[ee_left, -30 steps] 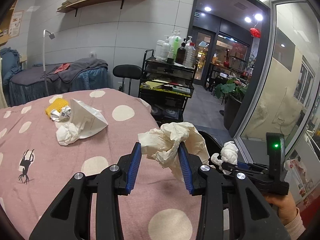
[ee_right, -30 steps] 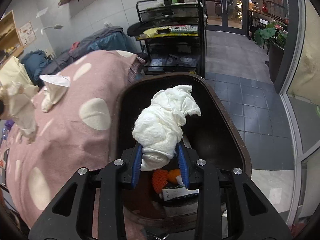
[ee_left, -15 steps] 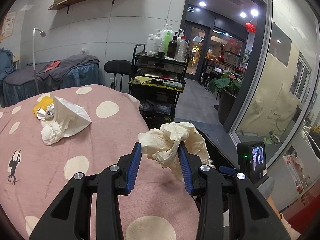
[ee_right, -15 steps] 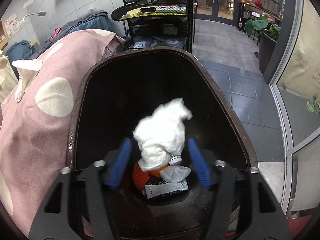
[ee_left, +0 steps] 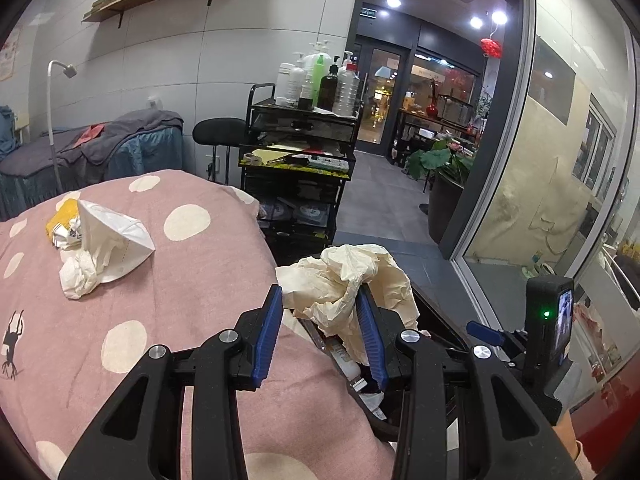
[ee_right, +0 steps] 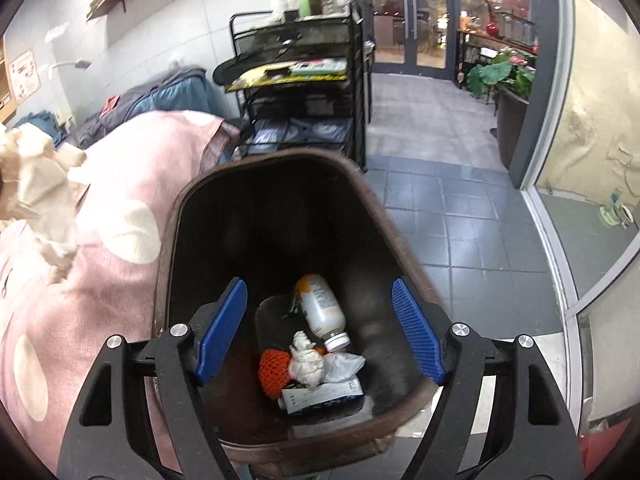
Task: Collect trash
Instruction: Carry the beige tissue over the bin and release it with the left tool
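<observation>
Trash bin [ee_right: 400,248], dark brown, beside the pink spotted bedcover [ee_left: 180,300]; its near rim is cut off behind the right gripper [ee_right: 320,328], whose jaws are opening with nothing between them. On the bin floor: white wad [ee_right: 306,362], bottle [ee_right: 320,308], orange netting [ee_right: 274,372], partly overlapped. Left gripper [ee_left: 320,332] clenches cream crumpled paper [ee_left: 344,284], which hides the bin mouth. More paper litter [ee_left: 100,248] lies on the bedcover.

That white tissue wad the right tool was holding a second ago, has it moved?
Yes. The white tissue wad has dropped from between the opening right tool to the bottom of the brown bin, beside the bottle.
</observation>
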The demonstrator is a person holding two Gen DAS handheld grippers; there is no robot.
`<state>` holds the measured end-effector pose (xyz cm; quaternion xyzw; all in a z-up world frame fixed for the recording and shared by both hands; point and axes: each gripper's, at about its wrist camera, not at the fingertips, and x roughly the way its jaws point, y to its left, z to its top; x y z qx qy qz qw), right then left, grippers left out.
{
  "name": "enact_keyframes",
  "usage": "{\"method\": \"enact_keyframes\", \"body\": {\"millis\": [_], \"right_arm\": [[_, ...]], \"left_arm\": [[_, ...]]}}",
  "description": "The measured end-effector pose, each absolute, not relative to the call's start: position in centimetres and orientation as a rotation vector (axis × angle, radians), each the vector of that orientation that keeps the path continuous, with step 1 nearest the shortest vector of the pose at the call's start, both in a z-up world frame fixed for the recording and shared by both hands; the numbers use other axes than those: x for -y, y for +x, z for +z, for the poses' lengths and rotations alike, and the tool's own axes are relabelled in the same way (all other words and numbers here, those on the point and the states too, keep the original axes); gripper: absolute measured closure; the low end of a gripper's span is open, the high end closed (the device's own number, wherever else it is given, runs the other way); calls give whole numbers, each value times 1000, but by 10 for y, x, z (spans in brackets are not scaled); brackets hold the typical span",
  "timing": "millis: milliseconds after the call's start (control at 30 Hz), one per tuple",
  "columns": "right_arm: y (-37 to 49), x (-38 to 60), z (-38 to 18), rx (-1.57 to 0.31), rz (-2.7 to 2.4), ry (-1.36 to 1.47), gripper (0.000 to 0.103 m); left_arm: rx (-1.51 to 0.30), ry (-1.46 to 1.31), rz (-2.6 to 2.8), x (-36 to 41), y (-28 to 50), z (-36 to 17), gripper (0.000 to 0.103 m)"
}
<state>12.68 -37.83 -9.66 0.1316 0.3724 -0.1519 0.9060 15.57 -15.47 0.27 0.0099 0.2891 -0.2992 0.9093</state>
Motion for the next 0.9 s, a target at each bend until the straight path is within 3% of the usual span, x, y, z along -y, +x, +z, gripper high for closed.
{"method": "enact_keyframes", "body": {"millis": [167,900], "right_arm": [[111,394,-85,-734,-359,297,21],[74,442,-78,-697,-494,372,21]], "left_arm": [[-607,49,-647,176,159,1,66],[-686,216,-715,250,169,-25,66]]}}
